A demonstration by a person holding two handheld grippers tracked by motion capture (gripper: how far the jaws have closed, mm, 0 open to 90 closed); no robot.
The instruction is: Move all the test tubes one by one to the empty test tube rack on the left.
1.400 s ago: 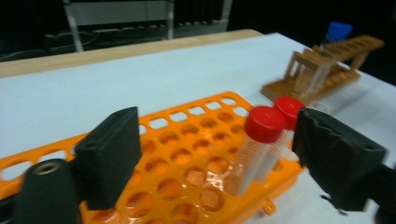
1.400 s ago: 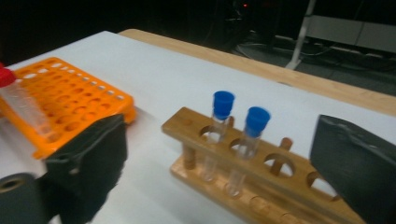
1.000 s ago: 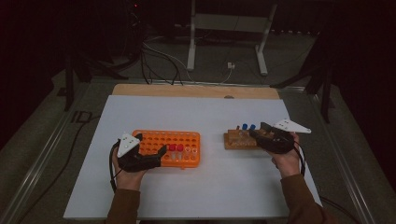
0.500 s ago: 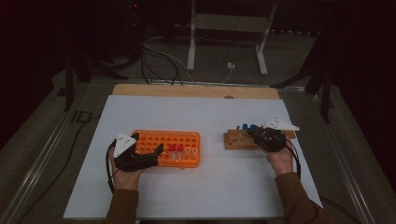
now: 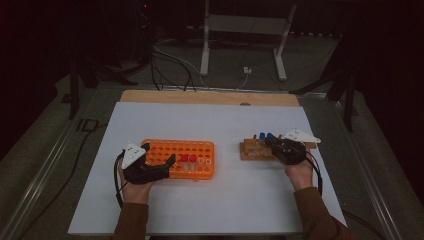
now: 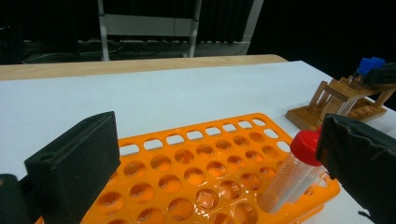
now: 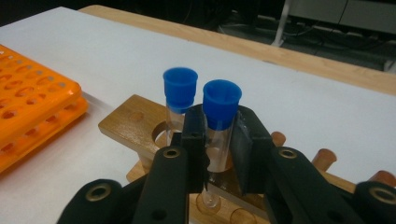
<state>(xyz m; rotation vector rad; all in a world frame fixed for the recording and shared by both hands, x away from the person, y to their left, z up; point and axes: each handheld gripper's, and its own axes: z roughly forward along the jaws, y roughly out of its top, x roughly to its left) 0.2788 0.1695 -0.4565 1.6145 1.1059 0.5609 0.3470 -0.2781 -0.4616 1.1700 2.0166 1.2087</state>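
Gripping with my right gripper (image 7: 218, 135), I had just closed its jaws on a clear blue-capped tube (image 7: 220, 116) standing in the wooden rack (image 7: 140, 126). Well left of that rack, my left gripper (image 5: 160, 156) gaped open around the orange plastic rack's (image 5: 195, 150) end.

Room dark beyond the lit white worktop (image 5: 210, 200); high view dim, soft, grainy. Gripper views sharper; light perhaps overhead, shadows faint.
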